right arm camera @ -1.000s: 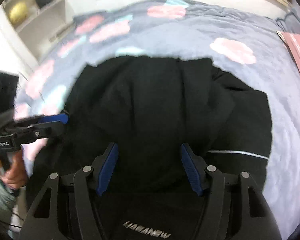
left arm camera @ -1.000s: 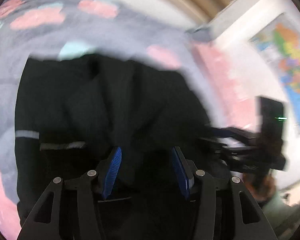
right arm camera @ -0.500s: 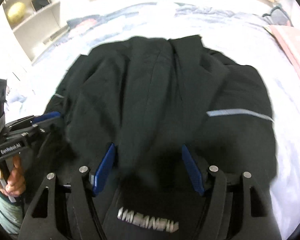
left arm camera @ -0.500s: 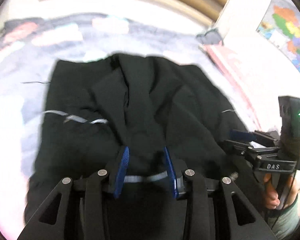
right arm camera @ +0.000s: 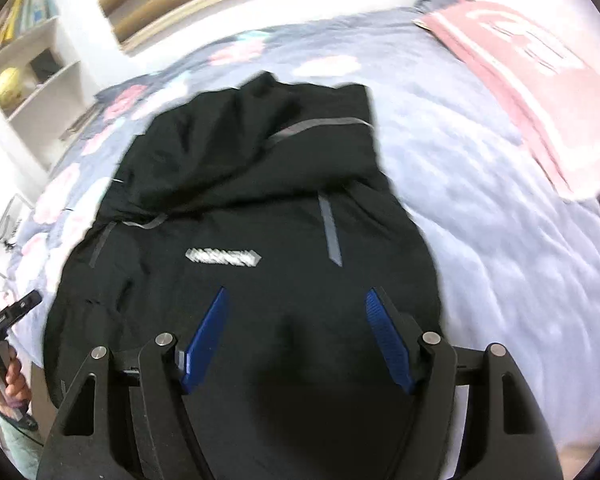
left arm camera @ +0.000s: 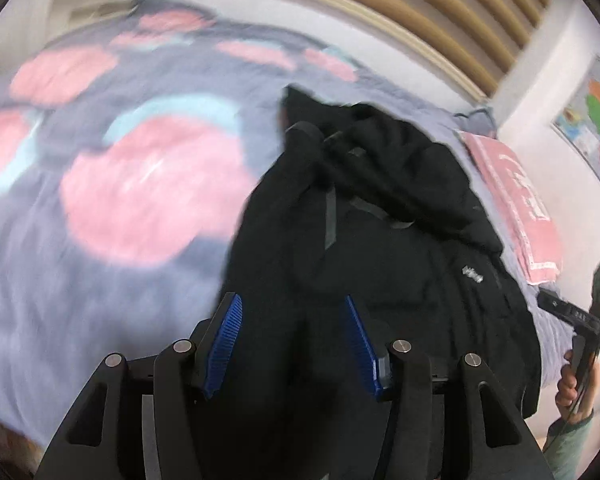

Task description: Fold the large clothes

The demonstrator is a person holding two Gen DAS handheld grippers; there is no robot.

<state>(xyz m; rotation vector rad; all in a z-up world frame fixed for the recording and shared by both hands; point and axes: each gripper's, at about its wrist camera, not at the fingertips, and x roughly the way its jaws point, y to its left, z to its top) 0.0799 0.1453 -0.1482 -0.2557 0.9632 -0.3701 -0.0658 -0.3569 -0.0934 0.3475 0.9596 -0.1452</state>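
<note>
While the black jacket (right arm camera: 260,280) lies bunched on the bed (right arm camera: 500,240) (grey stripes and a white logo showing), left gripper (left arm camera: 292,332) and right gripper (right arm camera: 296,332) both hover with jaws spread, holding nothing

Bedspread (left arm camera: 112,272): grey-lilac with pink and pale blue blotches, covering the bed.
Pink cloth (right arm camera: 536,80): lying flat on the bedspread.
Wall map (left arm camera: 592,120): coloured.
Shelves (right arm camera: 32,68): white, holding a yellow ball (right arm camera: 9,82) and books.

Left tongs (left arm camera: 292,336) spread wide, nothing gripped; right tongs (right arm camera: 296,336) likewise, blue pads (right arm camera: 206,336) apart, both pointing 12 o'clock.
</note>
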